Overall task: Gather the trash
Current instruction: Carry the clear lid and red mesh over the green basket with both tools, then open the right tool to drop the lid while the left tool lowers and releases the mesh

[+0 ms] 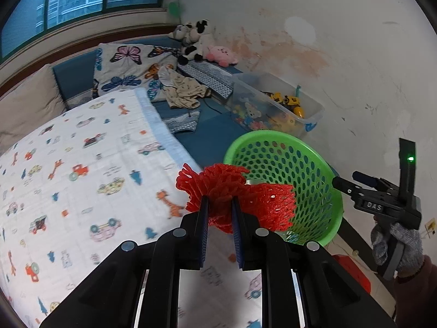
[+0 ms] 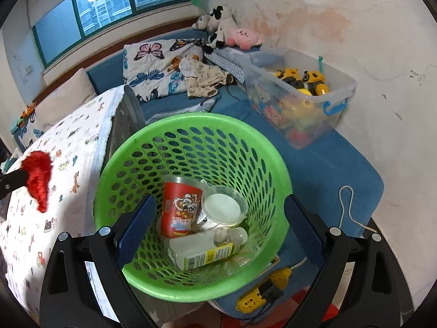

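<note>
My left gripper (image 1: 220,199) is shut on a crumpled red foam net (image 1: 218,183), held above the bed's edge just left of a green perforated basket (image 1: 273,134). In the right wrist view the red net (image 2: 38,175) hangs at far left. The basket (image 2: 191,120) is tilted toward me and sits between the wide jaws of my right gripper (image 2: 220,199), whose pads press its outer sides. Inside lie a red printed cup (image 2: 180,207), a clear round lid (image 2: 224,205) and a clear bottle (image 2: 207,251). A gloved hand (image 1: 396,248) holds the right gripper (image 1: 344,183).
A bed with a cartoon-print quilt (image 1: 82,164) fills the left. Behind the basket a clear box of toys (image 2: 300,95) stands on blue cushions by the stained wall. Plush toys (image 2: 224,30) and clothes lie further back. A yellow power strip (image 2: 262,289) lies below the basket.
</note>
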The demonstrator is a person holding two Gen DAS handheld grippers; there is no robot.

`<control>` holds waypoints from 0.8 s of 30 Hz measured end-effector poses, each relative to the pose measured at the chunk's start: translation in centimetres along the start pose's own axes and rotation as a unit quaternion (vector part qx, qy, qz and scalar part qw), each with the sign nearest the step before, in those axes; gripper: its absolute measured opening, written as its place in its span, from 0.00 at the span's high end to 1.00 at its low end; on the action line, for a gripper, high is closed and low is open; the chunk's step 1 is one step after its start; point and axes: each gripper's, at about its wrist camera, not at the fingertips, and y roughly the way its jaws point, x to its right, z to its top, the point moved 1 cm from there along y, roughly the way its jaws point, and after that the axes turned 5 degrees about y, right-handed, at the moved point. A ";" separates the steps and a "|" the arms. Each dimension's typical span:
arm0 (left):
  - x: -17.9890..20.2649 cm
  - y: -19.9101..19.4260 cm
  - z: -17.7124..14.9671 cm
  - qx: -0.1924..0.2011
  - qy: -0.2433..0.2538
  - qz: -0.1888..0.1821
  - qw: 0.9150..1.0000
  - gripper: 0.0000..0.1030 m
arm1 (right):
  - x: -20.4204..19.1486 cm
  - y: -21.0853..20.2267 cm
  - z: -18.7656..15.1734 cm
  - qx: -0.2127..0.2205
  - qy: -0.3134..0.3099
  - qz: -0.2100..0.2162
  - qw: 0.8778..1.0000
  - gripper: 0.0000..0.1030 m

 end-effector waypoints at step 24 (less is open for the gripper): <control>6.4 7.3 0.7 -0.053 0.031 -0.030 0.998 0.84 | 0.5 -3.8 -2.4 0.022 0.000 0.019 1.000 0.09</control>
